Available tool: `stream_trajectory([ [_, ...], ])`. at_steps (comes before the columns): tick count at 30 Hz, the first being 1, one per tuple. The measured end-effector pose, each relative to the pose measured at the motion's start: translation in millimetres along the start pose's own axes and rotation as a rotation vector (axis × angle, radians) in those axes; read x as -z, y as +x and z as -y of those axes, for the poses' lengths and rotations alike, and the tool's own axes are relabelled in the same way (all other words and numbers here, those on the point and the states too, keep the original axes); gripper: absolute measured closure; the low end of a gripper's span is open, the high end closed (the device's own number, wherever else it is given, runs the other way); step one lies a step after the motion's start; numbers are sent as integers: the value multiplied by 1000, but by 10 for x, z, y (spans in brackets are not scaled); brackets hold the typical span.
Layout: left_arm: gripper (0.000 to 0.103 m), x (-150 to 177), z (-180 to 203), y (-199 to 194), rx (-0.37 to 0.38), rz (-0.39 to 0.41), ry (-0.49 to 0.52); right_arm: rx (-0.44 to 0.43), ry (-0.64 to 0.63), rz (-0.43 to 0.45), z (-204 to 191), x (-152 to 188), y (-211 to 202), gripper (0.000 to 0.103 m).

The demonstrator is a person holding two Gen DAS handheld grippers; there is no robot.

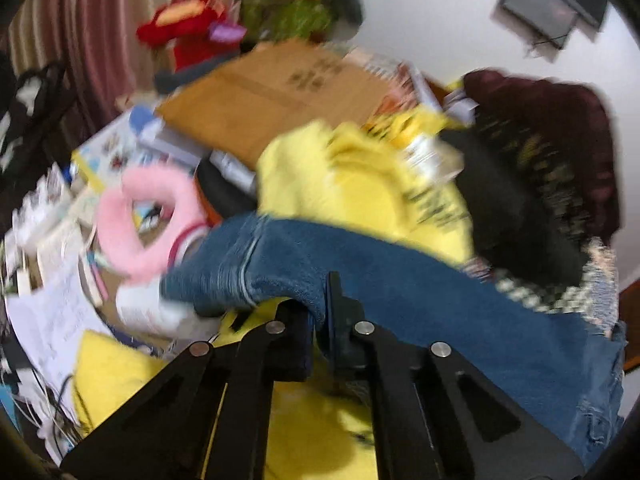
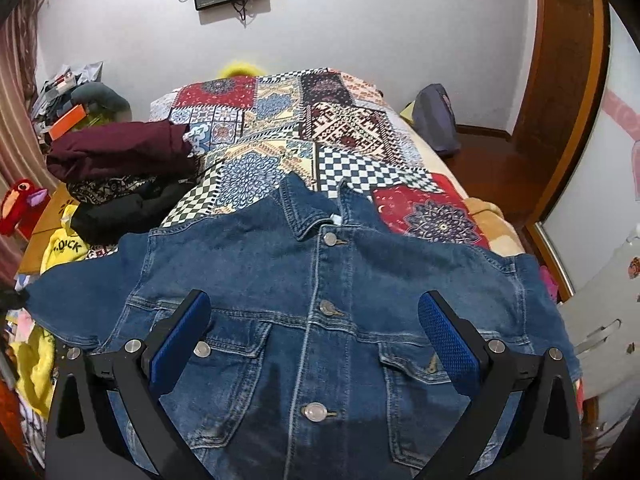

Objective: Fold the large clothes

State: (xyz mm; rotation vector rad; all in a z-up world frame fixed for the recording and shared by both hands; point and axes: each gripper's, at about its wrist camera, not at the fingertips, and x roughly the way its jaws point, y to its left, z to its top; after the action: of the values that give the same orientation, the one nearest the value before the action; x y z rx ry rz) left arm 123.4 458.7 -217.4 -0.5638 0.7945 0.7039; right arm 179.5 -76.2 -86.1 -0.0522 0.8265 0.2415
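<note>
A blue denim jacket [image 2: 320, 300] lies front up, buttoned, collar far, on the patchwork bedspread [image 2: 280, 140]. My right gripper [image 2: 316, 332] is open and empty, hovering just above the jacket's chest, one blue-padded finger over each breast pocket. In the blurred left wrist view my left gripper [image 1: 320, 316] is shut on the jacket's sleeve [image 1: 280, 268], near its cuff, which hangs out past the bed's left side.
A pile of dark clothes [image 2: 120, 168] sits at the bed's left edge. Yellow garments [image 1: 360, 188], a cardboard box [image 1: 272, 96], a pink ring cushion [image 1: 144, 220] and papers clutter the left side. A wooden door frame [image 2: 568, 80] stands right.
</note>
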Motion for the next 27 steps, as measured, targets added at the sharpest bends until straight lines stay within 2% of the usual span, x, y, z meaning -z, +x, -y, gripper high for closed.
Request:
stream_trajectory([
  [3,100,-133,278,-346,59,68,56,2,0,15,41,-7,-47,0],
  [9,100,-294,1100,-1108,224,205,185,-2,-4,56,160,-26,-135,0],
  [16,100,-219,2206,-1708,419,273,334,-6,0,91,350,-48,-188,0],
  [22,100,136,3208,-1917,575,234,479,1,28,92,619,0,-204,0],
  [27,100,644,3982,-1888,656,153,609,28,50,83,844,59,-209,0],
])
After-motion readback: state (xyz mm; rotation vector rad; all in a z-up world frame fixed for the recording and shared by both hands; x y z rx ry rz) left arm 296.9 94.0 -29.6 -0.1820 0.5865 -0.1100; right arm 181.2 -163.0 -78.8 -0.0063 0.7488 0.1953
